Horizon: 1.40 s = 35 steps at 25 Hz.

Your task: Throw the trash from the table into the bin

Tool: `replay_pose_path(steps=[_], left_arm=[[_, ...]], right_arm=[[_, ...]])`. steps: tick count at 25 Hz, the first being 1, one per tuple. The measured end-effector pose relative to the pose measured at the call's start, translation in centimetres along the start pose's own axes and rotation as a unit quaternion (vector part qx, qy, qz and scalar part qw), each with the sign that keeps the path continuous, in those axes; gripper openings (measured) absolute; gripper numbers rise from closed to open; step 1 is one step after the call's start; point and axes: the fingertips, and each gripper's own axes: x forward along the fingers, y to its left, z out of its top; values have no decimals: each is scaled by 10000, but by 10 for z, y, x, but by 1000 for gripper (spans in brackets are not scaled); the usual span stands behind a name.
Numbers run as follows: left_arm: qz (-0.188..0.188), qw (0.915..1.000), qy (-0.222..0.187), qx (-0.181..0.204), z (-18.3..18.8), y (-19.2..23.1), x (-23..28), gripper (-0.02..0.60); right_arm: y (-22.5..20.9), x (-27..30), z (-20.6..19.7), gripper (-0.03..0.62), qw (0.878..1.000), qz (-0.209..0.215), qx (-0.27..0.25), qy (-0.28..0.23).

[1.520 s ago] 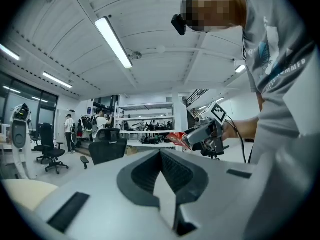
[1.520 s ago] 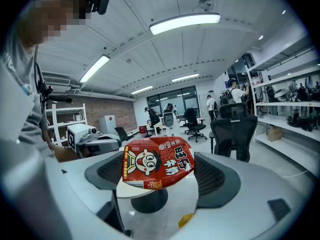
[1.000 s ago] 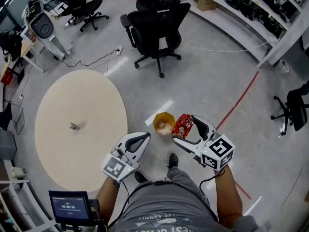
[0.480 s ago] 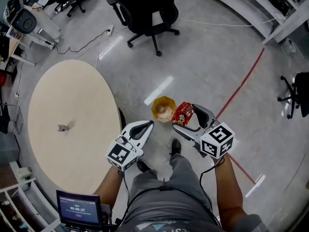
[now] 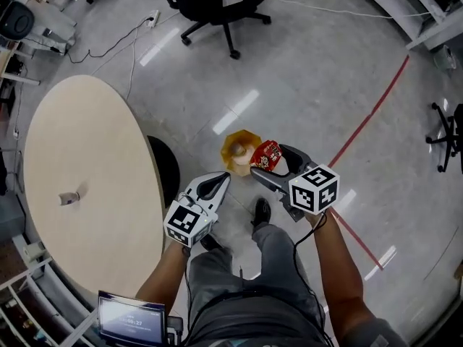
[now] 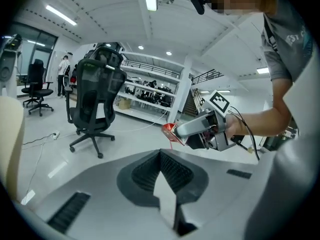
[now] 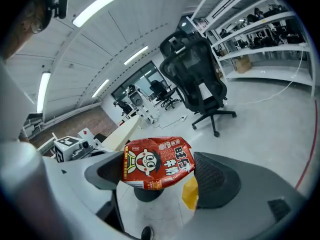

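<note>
Head view: the red packet (image 5: 265, 155), clenched in the right gripper (image 5: 269, 162), is now brought over the bin (image 5: 234, 149); left gripper view: the left gripper (image 6: 160, 154) is closed, empty; right gripper view: the bin is seen under the jaws, so release is judged due.

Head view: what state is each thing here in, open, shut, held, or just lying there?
Bin: upright on the floor, open top.
Snack packet: crumpled, held up near the bin.
Right gripper: jaws shut on the snack packet.
Left gripper: jaws shut, empty.
Scrap: lying on the table, untouched.
</note>
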Motion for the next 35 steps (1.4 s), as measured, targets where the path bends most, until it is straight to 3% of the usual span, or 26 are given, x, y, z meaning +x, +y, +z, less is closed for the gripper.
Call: replay_pose_path(steps=[12,20,24,27,30,35], left_arm=[[157,9974,595,-378,-129,48,67,41],[207,9932,985,-578,-197,71,88,41],[212,9922,1024,-679,-206,71,87,40],[166,9921,1006,-726,-200,61,79,41],[140,9922,982,-758,-189,50,66,41],[-59,9929,912,-765,-154,16,39,41]], right_arm=[[-105,97,-118,437,9951,-159,525,822],[-142,154,-181,437,9883,-321,733,1298],[-148,171,-190,439,9873,-313,853,1304],[-142,172,-191,439,9870,-377,548,1463],[-134,163,-185,439,9872,-468,421,1466],[-108,125,-161,437,9893,-560,740,1130]])
